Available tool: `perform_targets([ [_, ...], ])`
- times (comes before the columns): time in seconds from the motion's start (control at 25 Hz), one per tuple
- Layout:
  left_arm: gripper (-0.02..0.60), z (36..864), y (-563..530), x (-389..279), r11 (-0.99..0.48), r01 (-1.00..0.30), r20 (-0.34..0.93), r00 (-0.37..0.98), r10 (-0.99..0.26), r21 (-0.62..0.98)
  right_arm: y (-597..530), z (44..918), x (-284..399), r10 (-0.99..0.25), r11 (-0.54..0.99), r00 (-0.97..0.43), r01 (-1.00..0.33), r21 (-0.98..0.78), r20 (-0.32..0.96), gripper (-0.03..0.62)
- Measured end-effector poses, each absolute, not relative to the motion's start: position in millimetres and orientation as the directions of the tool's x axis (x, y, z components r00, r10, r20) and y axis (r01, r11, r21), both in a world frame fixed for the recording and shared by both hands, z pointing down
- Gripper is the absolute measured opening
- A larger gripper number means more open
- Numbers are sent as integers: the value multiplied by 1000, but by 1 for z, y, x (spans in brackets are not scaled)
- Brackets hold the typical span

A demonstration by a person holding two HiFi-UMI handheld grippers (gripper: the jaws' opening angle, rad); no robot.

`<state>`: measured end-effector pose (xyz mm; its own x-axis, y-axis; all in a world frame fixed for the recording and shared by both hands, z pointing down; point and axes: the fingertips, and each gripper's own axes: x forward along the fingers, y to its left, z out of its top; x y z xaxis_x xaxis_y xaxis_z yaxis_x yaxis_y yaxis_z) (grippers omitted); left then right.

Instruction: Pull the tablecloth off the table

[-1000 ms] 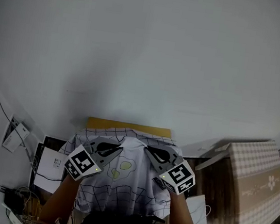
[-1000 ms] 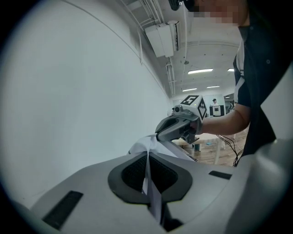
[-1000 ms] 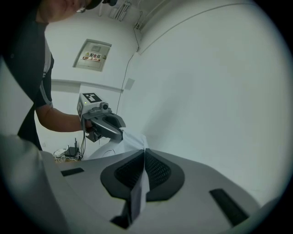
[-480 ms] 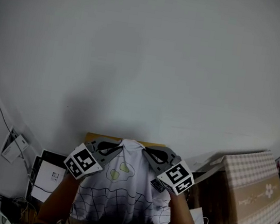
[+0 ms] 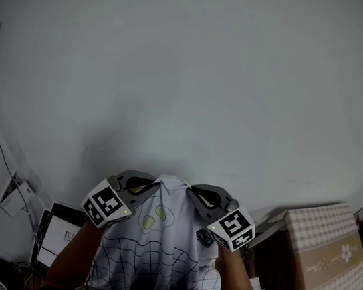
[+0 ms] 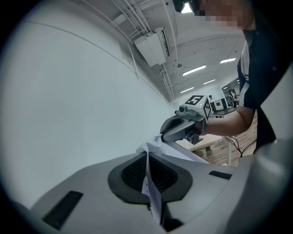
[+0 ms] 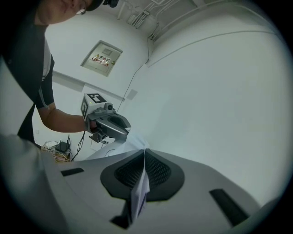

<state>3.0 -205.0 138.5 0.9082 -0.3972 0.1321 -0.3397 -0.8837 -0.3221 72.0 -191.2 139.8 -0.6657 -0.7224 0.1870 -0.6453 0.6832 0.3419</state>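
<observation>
Both hand-held grippers are clamped on one thing. The left hand-held gripper has its jaws pressed together on a fold of the tablecloth. The right hand-held gripper pinches the same top edge just beside it. Each gripper view shows a thin sheet of white cloth nipped between the closed jaws.

The tablecloth is white with a black grid and a few yellow-green blobs. It hangs from the two grips in front of the person, bunched into a short peak between the jaw tips and spreading wider below. No tabletop shows in the head view, because the hanging cloth covers whatever lies under it. I cannot tell whether its lower end rests on a tabletop edge or hangs free. Behind it is a plain wall, and a checked box stands off to the right.

The pull itself seems to be the step in hand, and it looks far along, with most of the cloth raised. The next move calls for firm grips on both sides and an even draw up and back toward the body. That way the lower end clears without snagging or slipping out on one side.
</observation>
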Motion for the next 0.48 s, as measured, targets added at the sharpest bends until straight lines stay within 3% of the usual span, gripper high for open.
perform_targets([
  [0.48, 12, 35, -206, 1, -829, -344, 31, 918, -397, -440, -199, 34, 71, -720, 644, -690, -628, 437, 72, 21],
])
